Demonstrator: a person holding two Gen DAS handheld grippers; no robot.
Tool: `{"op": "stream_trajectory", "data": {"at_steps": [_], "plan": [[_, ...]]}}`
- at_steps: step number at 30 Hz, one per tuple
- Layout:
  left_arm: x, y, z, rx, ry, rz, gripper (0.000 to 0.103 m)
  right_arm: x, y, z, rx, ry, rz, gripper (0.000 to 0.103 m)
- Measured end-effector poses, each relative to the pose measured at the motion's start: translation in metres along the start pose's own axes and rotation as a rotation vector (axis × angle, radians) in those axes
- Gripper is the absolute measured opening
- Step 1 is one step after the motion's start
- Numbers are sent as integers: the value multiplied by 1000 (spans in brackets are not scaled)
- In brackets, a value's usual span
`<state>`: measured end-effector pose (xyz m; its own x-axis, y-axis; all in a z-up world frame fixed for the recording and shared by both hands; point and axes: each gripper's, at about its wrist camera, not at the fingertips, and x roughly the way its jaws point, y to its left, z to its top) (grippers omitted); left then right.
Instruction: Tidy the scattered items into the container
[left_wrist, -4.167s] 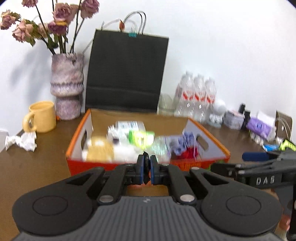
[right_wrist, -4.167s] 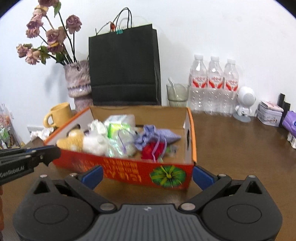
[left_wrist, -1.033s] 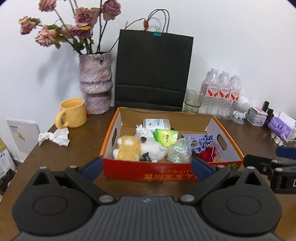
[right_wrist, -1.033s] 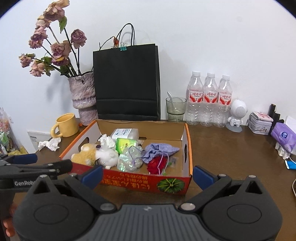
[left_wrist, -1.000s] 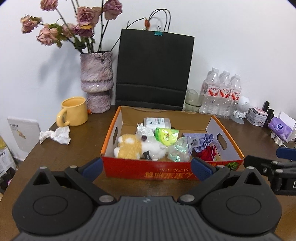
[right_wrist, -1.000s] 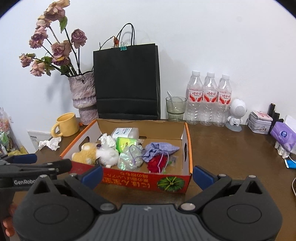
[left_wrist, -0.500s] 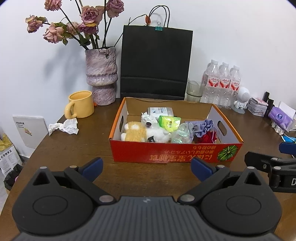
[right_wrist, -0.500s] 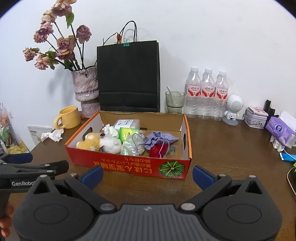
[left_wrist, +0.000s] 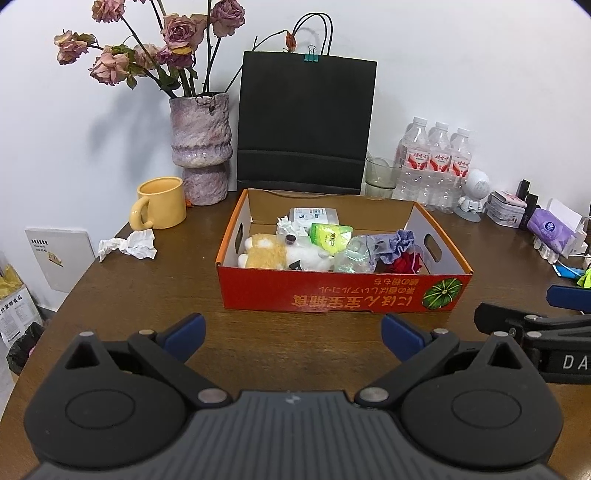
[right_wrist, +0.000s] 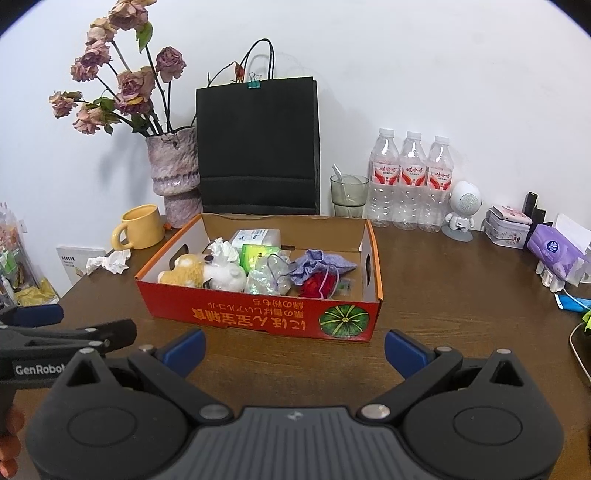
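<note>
**Both grippers wide apart, short of the box**

Left gripper (left_wrist: 291, 334): blue pads spread, holding nothing, above brown wooden table (left_wrist: 155, 295). Right gripper (right_wrist: 293, 345): same, spread and unloaded. Just ahead, red-orange cardboard box (left_wrist: 343, 297), containing yellow plush toy (left_wrist: 264, 253), green packet (left_wrist: 328, 236), purple drawstring pouch (right_wrist: 319, 264). Left of box, well apart, crumpled white paper (left_wrist: 127, 245), beside yellow ceramic mug (left_wrist: 159, 203).

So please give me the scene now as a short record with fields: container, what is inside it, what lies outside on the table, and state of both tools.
container: orange cardboard box, open top, on the wooden table
inside: yellow plush toy, white plush toy, green packet, purple pouch, red item
outside: crumpled tissue beside the yellow mug
left tool: open, empty, in front of the box
right tool: open, empty
</note>
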<state>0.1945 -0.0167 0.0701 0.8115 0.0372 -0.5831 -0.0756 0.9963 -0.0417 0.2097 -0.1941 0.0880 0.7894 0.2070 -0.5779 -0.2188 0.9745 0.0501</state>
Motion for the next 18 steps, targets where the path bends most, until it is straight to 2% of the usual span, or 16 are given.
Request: {"op": "stream_trajectory", "data": {"at_steps": [18], "plan": [[-1, -6, -2, 3, 16, -7, 103, 1, -6, -4, 13, 11, 1, 103]]}}
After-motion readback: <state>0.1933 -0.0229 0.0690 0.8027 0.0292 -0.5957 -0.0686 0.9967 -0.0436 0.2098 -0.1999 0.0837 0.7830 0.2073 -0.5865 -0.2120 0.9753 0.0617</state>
